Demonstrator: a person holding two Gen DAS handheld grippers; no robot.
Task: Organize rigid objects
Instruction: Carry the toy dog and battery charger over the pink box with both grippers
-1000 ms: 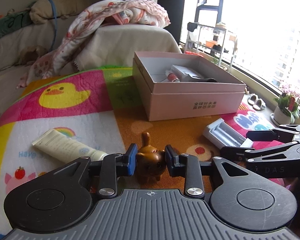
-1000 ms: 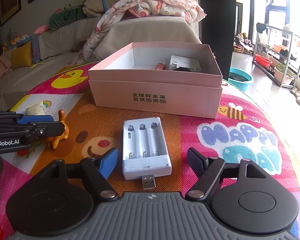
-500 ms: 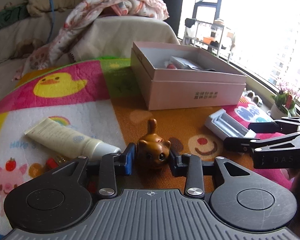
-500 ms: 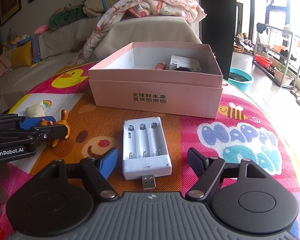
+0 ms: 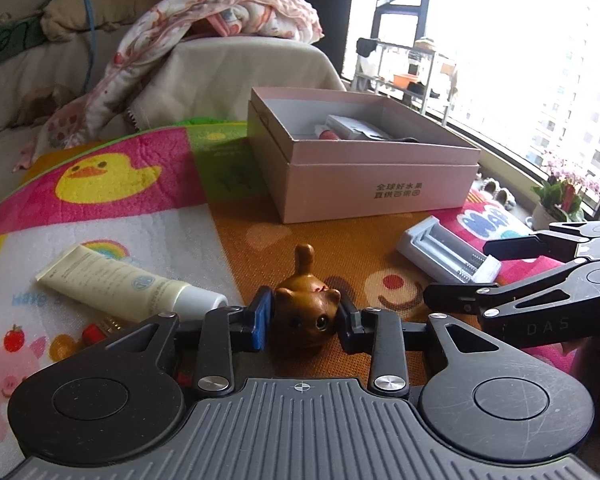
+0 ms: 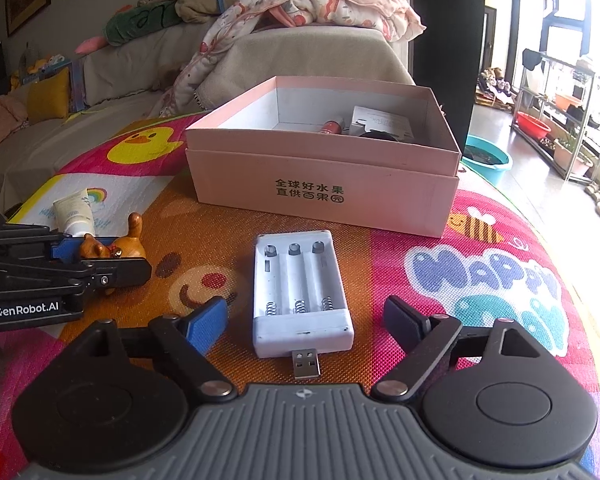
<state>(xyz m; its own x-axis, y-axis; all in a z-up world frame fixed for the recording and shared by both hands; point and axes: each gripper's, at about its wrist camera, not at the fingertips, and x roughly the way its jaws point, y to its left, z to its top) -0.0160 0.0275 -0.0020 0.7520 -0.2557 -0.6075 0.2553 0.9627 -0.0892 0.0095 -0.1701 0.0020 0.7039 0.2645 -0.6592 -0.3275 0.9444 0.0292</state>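
Observation:
My left gripper (image 5: 305, 326) is shut on a brown cat figurine (image 5: 306, 308) and holds it above the colourful play mat; gripper and figurine (image 6: 112, 246) also show at the left of the right wrist view. My right gripper (image 6: 306, 320) is open, its fingers on either side of a white battery charger (image 6: 300, 294) lying on the mat, not touching it. The charger (image 5: 446, 256) and my right gripper (image 5: 456, 270) show at the right of the left wrist view. An open pink box (image 6: 324, 160) with a few items inside stands beyond.
A cream tube (image 5: 128, 284) lies on the mat at the left, with a small red item (image 5: 92, 332) beside it. A sofa with a blanket (image 6: 300, 12) stands behind the box. A window and a potted plant (image 5: 560, 200) are at the right.
My left gripper has lifted the cat figurine off the mat and tilted it so its face points at the camera. The right gripper and the charger have not moved.

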